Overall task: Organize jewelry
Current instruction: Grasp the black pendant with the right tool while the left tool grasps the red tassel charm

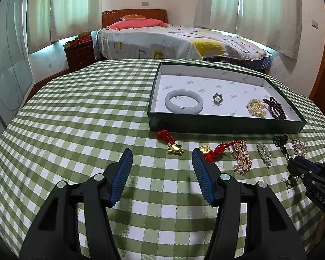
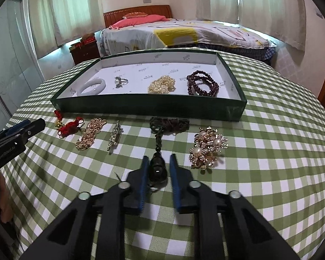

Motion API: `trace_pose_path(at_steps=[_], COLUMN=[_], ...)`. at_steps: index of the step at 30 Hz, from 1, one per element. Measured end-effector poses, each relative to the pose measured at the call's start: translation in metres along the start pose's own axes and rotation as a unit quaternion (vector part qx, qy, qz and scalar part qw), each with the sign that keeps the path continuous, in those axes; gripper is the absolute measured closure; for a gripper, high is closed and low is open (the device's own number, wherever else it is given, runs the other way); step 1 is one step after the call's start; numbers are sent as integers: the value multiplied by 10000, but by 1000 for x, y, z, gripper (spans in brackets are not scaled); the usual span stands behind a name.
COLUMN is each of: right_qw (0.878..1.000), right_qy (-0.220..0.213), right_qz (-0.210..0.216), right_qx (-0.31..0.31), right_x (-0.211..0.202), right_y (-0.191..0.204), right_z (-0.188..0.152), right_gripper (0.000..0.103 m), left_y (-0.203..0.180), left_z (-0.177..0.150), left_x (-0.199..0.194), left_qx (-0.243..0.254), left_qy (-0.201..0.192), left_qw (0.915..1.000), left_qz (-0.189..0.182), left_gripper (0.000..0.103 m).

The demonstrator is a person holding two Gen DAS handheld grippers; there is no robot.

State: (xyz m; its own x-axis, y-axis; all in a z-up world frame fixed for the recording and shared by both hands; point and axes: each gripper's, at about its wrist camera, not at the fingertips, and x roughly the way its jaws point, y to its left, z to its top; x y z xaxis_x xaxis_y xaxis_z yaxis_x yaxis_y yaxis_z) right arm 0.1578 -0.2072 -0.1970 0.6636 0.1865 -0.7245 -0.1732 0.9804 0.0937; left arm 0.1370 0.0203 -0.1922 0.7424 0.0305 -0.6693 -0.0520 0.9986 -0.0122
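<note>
The right gripper is seen closed around a dark rounded pendant, whose blue ribbed pads flank it closely on both sides; firm contact cannot be confirmed. A dark beaded cord is trailed from the pendant toward 12 o'clock. The gripper is angled down at the green checked tablecloth. A pearl and gold brooch is found at 2 o'clock. The left gripper is held apart, empty, over the cloth, with a gold charm at 12 o'clock. Beyond, a green tray is filled with a pale bangle.
</note>
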Motion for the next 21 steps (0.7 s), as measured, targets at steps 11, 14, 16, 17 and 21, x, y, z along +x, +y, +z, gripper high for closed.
trace_pose_path(at_steps=[11, 14, 16, 17, 21], right_qw=[10000, 9999, 9999, 9999, 9998], right_qy=[-39, -28, -23, -16, -2], right_qz=[45, 70, 87, 97, 143], right_qx=[69, 81, 88, 94, 130], right_x=[2, 3, 3, 4, 4], right_y=[-1, -1, -1, -1, -3], right_z=[4, 4, 5, 6, 7], right_gripper=[85, 85, 85, 85, 85], left_y=[1, 4, 7, 7, 8], left_z=[13, 16, 20, 21, 25], left_x=[22, 32, 37, 39, 46], left_qx=[-185, -334, -417, -421, -444], left_qy=[358, 591, 638, 651, 717], left_qw=[9992, 9975, 9970, 9969, 9964], left_qz=[-83, -185, -166, -144, -127], left_gripper=[48, 49, 49, 49, 50])
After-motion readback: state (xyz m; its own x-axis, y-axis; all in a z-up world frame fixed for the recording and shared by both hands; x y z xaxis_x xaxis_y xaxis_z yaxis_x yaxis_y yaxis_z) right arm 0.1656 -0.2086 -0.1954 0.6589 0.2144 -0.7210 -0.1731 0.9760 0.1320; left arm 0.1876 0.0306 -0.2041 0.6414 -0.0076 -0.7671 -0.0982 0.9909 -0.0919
